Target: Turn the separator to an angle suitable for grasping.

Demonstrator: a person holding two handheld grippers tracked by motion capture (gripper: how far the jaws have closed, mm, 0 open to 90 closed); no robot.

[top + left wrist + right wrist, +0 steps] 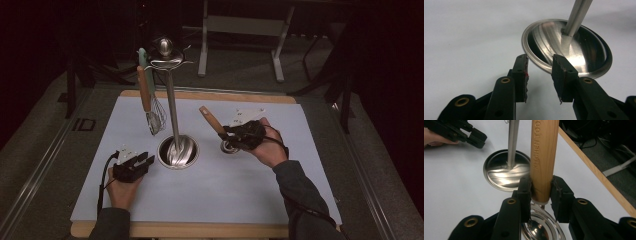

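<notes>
A steel utensil stand [172, 107] rises from a round dished base [178, 152] on the white mat [215, 190]. A whisk [151, 107] with a wooden and teal handle hangs from the stand's top hooks. My right gripper [231, 134] is shut on the wooden handle [543, 157] of a ladle, just above its steel bowl [541, 228]; the bowl [229, 146] sits low over the mat right of the base and the handle tilts up to the left. My left gripper [540, 75] stands open and empty at the near rim of the base [574, 52].
The mat lies on a wooden table whose edge [599, 173] runs close behind the ladle. The stand's pole [512, 142] and base [507, 170] lie between the two grippers, with the left gripper [461, 132] beyond. A metal frame [240, 30] stands on the floor past the table.
</notes>
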